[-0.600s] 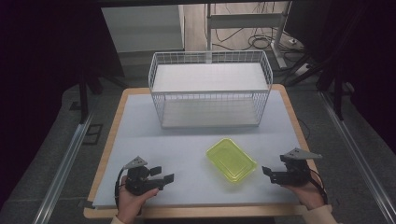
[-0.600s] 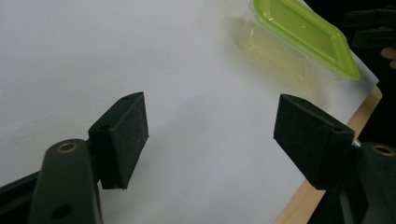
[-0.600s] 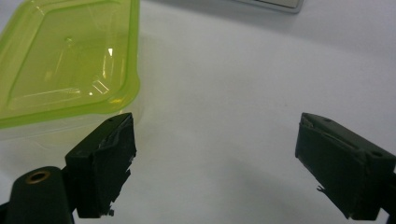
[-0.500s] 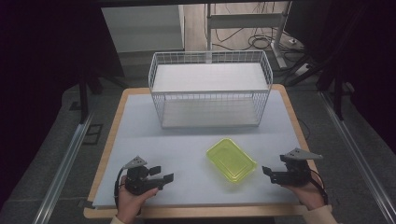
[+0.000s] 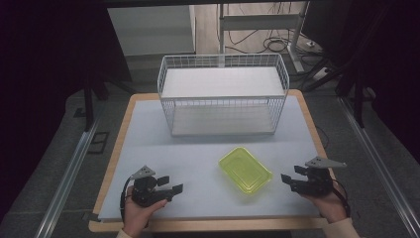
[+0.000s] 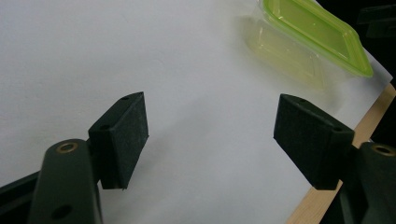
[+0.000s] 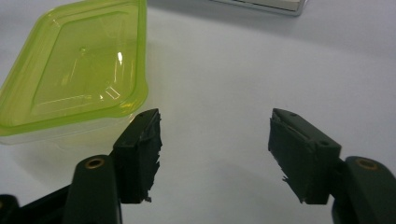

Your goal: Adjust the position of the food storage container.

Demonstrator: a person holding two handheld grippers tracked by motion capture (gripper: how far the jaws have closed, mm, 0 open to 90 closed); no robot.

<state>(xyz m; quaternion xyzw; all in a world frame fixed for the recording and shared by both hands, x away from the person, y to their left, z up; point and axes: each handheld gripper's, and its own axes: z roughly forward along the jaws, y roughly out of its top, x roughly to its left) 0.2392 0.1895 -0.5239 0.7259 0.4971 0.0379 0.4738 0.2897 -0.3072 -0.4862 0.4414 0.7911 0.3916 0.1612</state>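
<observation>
Green lidded container point(image 5: 246, 169) on white table mat point(image 5: 198, 148), near front edge, between both grippers, touching neither; sits closer to right one; lid on, translucent base under it. Left gripper point(image 5: 171, 184) low over mat at front left, jaws spread wide, nothing between them; container point(image 6: 312, 37) shows far off beyond its jaws. Right gripper point(image 5: 288, 179) at front right, jaws released, empty; container point(image 7: 74, 65) just beyond its one jaw tip. White wire basket point(image 5: 223, 99) at table rear, well apart from container.
</observation>
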